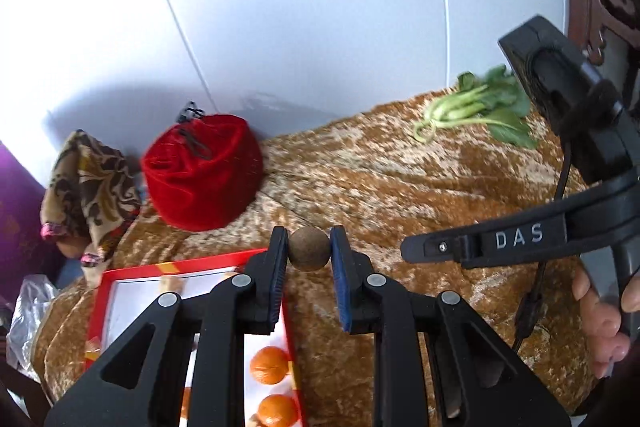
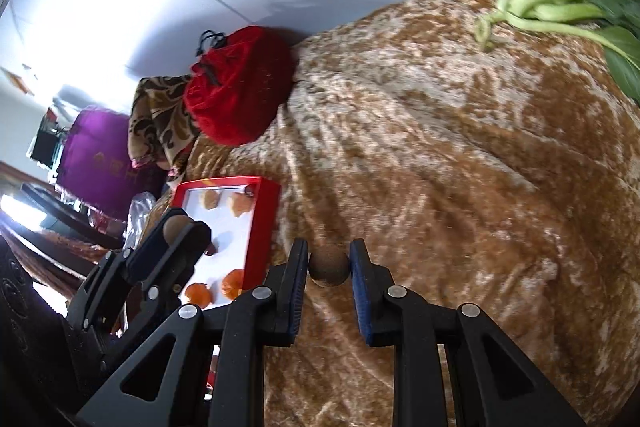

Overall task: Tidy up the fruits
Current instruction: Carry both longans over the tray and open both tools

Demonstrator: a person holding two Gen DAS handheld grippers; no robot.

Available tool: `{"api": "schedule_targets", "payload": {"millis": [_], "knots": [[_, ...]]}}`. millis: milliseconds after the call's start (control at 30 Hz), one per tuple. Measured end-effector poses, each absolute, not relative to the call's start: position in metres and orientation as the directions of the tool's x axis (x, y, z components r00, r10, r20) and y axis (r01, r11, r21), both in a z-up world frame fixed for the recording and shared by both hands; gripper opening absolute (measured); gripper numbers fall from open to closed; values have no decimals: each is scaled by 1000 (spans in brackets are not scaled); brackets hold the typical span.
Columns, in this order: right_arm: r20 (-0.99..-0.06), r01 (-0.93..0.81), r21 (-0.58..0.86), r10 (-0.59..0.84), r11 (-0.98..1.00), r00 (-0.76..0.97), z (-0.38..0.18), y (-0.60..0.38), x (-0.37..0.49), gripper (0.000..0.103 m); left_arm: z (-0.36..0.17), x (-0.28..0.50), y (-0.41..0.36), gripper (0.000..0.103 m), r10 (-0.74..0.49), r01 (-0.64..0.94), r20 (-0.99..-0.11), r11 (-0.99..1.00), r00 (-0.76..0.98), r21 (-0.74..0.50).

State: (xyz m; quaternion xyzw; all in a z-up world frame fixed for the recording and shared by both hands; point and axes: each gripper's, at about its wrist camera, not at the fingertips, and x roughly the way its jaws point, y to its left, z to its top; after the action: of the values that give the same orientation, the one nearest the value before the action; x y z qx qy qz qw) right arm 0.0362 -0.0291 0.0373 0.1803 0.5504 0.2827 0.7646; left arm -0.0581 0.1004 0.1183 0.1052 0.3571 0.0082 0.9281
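Note:
My left gripper (image 1: 309,249) is shut on a small round brown fruit (image 1: 309,250) and holds it above the gold cloth, just right of the red-rimmed white tray (image 1: 182,267). Two oranges (image 1: 270,365) lie in the tray under the left finger. My right gripper (image 2: 329,263) is shut on a second brown fruit (image 2: 329,265), right of the same tray (image 2: 264,223). The left gripper with its fruit (image 2: 176,227) shows over the tray in the right wrist view. The right gripper's body (image 1: 520,239) shows at right in the left wrist view.
A red velvet pouch (image 1: 202,171) and a patterned cloth (image 1: 86,187) sit at the back left by the wall. Leafy greens (image 1: 476,107) lie at the back right of the gold cloth (image 1: 400,187). A plastic bag (image 1: 28,311) hangs at the left edge.

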Motion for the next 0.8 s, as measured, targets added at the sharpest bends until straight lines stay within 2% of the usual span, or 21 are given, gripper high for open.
{"api": "schedule_targets", "payload": {"millis": [433, 800], "knots": [[-700, -352, 588, 676, 728, 231, 51, 15, 15, 22, 130, -80, 133, 19, 190, -43, -614, 968, 766, 245], [-685, -441, 579, 702, 686, 194, 54, 50, -7, 22, 123, -99, 166, 19, 248, -132, -635, 965, 731, 225]]}}
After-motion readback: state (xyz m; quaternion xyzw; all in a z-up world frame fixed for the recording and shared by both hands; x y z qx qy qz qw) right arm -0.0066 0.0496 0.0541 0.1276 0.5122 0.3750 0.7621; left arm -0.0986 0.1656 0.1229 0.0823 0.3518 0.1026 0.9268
